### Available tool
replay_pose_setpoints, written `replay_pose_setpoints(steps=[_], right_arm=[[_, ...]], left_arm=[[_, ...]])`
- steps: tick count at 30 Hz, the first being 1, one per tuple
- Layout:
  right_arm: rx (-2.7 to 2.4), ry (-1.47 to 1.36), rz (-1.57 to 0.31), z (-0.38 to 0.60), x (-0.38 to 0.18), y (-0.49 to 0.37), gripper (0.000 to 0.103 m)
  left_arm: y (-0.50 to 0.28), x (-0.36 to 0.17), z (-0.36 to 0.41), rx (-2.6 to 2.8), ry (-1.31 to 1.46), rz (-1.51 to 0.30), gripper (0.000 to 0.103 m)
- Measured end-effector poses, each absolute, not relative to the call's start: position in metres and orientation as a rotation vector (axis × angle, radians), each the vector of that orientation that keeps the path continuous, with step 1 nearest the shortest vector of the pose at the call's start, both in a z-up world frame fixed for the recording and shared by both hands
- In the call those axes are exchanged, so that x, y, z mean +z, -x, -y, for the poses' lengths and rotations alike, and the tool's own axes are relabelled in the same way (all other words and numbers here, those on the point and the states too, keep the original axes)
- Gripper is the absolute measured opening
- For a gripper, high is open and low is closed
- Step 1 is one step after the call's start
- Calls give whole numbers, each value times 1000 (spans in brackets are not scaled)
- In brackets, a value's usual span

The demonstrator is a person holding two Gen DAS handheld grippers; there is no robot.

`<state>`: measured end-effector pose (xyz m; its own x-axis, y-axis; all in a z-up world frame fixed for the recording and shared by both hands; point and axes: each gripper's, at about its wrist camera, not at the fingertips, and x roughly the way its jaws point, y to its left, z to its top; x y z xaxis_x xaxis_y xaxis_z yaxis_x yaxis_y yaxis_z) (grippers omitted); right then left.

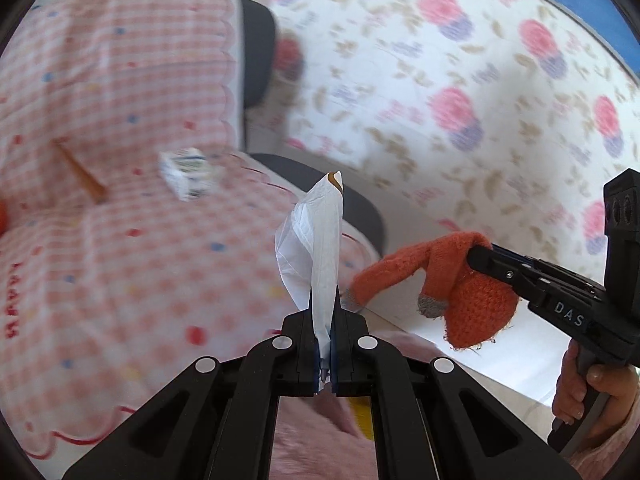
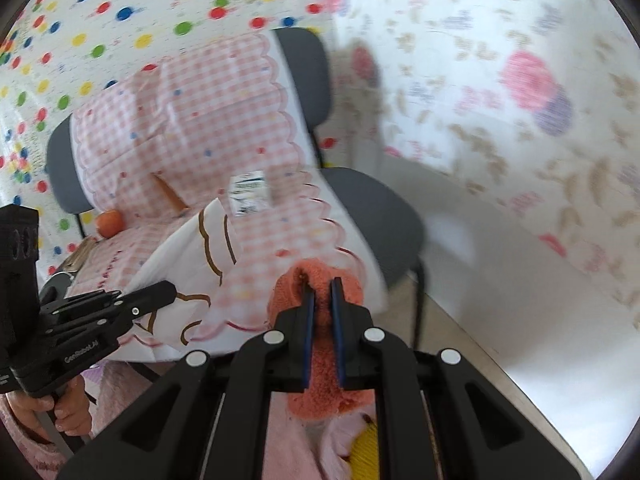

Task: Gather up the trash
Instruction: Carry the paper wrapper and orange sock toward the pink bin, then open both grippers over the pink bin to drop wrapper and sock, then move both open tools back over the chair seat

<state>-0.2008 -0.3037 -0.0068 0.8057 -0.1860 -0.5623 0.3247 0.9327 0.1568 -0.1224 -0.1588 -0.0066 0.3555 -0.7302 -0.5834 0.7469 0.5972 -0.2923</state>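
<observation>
My left gripper [image 1: 326, 316] is shut on a white plastic bag [image 1: 314, 248] with brown line print, held upright above the chair; the bag also shows in the right wrist view [image 2: 188, 256], held by the left gripper [image 2: 168, 290]. My right gripper [image 2: 322, 284] is shut on an orange knitted glove [image 2: 320, 376], also seen in the left wrist view [image 1: 460, 292] in the right gripper [image 1: 480, 254]. A small white carton [image 1: 188, 174] and a brown stick [image 1: 82, 172] lie on the pink checked cushion [image 1: 120, 100].
The cushion covers a grey chair [image 2: 376, 216]. An orange fruit [image 2: 110, 223] lies at the cushion's left end. Floral cloth [image 1: 460, 100] hangs behind, dotted cloth [image 2: 120, 20] at left. Pale floor [image 2: 500, 300] lies to the right.
</observation>
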Motion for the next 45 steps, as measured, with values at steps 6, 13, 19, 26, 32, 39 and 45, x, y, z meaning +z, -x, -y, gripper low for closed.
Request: replay_pose_setpoints(steps=[6,13,19,26,32,39,45], right_arm=[[-385,-269,-587,318,-13,254,8],[-468,-321,-645,336,-38,291,8],[-496,-372,-682,354,-58,302,9],[-488,-425,-720,371,-79,298,33],[-497,-423,-700,374,-76,298,39],[-488,-383,-638,370,-55,290,39],[-387,-338,-612,353,-40,254,39]], left_arm=[[157,-13,200,-1109,-84,-767,4],[182,-35,247,-1237,-169,-865,4],[192,-58,277,-1290,-235,-941,8],[187,-62,284,-1257,-241,-947,47],[170,-46,269,-1185,-200,-910,47],[150,-20,233,-1055,-173,-819,47],[124,-13,189,-915,-142,-797,47]])
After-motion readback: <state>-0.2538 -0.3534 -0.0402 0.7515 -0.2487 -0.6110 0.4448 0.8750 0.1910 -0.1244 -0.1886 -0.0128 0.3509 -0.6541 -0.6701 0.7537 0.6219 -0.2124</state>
